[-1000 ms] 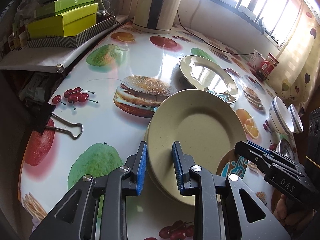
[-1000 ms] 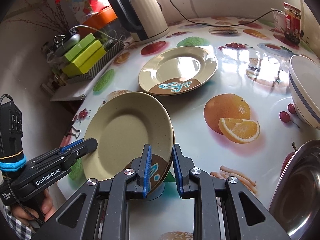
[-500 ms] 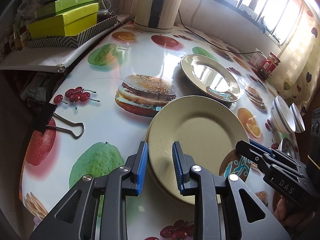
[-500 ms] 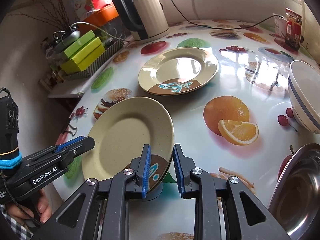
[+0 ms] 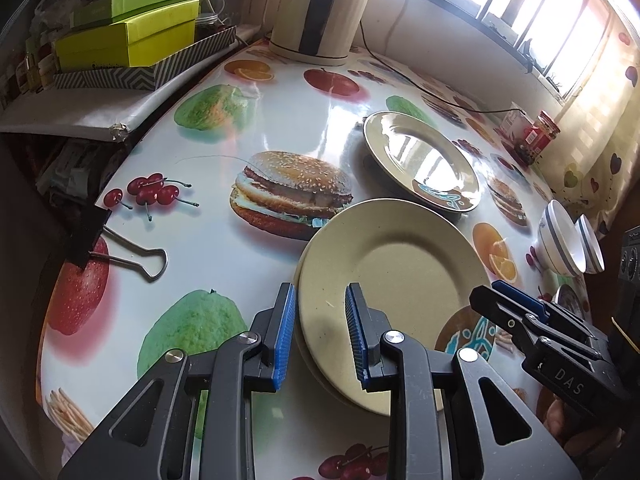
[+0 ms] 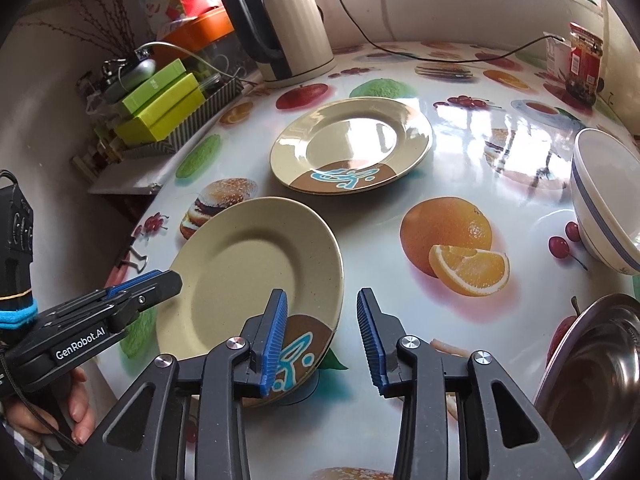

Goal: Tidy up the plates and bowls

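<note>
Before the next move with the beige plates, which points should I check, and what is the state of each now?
1. Right gripper free of the near plate: ok, its jaws are opening and the rim lies beside the left pad only.
2. Left gripper released: cannot tell, rim sits between its pads.
3. Near plate lies flat on the plate under it: cannot tell, it looks tilted.
4. Far plate unobstructed: ok.
5. Bowl clear of both grippers: ok.

A fruit-print table (image 6: 400, 280) carries two plates (image 6: 352, 144), bowls (image 5: 560, 244), a kettle (image 6: 292, 32), a jar (image 6: 584, 64) and a clip (image 5: 132, 256).
</note>
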